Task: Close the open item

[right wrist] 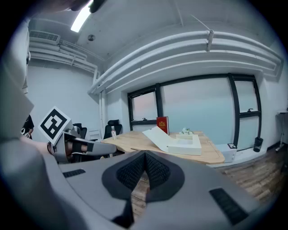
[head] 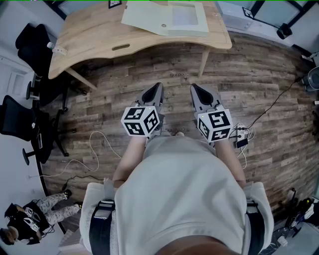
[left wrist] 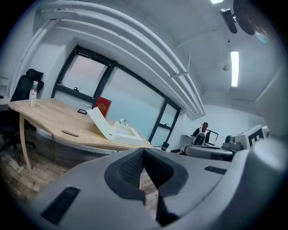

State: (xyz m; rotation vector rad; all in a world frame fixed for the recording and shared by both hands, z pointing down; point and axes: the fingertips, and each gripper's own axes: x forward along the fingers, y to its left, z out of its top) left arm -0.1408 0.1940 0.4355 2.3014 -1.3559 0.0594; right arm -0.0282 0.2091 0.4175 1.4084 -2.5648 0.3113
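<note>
Head view: the open item, a flat white box (head: 188, 20), is seen on the far part of the wooden counter (head: 94, 35), and its lid (head: 144, 15) is leaned back to the left, so the closing is not yet done. Both grippers are held side by side in front of the body, over the wooden floor (head: 124, 84) and well apart from the counter; by this it is judged that the reach is not yet begun. The fingers of the left gripper (left wrist: 144, 152) are pressed together with nothing between them, and the same is found for the right gripper (right wrist: 145, 155). The fingers are probably held together because a hinged lid can be pushed over with a closed tip, so no grasp is needed.
</note>
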